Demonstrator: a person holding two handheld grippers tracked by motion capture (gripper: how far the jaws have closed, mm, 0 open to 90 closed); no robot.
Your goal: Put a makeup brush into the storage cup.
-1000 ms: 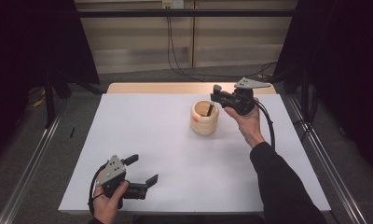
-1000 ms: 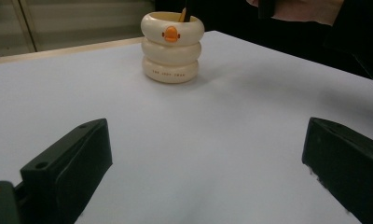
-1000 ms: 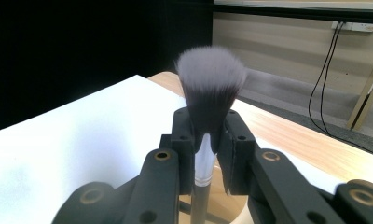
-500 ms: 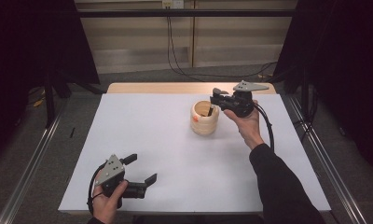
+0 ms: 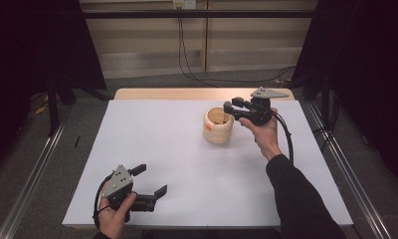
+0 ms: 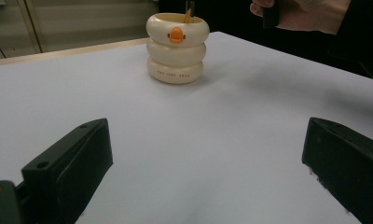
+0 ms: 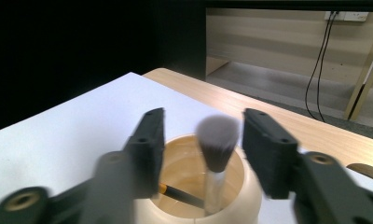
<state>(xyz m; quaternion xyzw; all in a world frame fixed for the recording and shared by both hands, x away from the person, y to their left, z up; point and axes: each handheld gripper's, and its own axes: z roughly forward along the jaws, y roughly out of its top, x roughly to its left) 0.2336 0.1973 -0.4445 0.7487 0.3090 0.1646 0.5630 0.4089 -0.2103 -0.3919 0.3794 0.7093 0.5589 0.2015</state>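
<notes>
A cream cup (image 5: 218, 127) made of stacked rings, with an orange duck mark (image 6: 176, 34), stands on the white table (image 5: 177, 149) right of the middle. My right gripper (image 5: 230, 110) hovers over its rim. Its jaws have just been opening. Between them stands a grey-bristled brush (image 7: 217, 135), upright inside the cup (image 7: 250, 200), with a gap to each pad. A dark, orange-tipped stick (image 7: 180, 193) leans in the cup too. My left gripper (image 5: 150, 179) rests near the front left edge, open and empty, and faces the cup (image 6: 177, 49).
A strip of bare wooden tabletop (image 5: 177, 93) shows behind the white sheet. Metal rails (image 5: 33, 174) run along the floor on both sides. Dark curtains flank the table, and cables (image 5: 187, 59) hang at the back wall.
The right gripper's jaws stand wider apart above the cup than in the earlier frames. Neither hand has shifted.
</notes>
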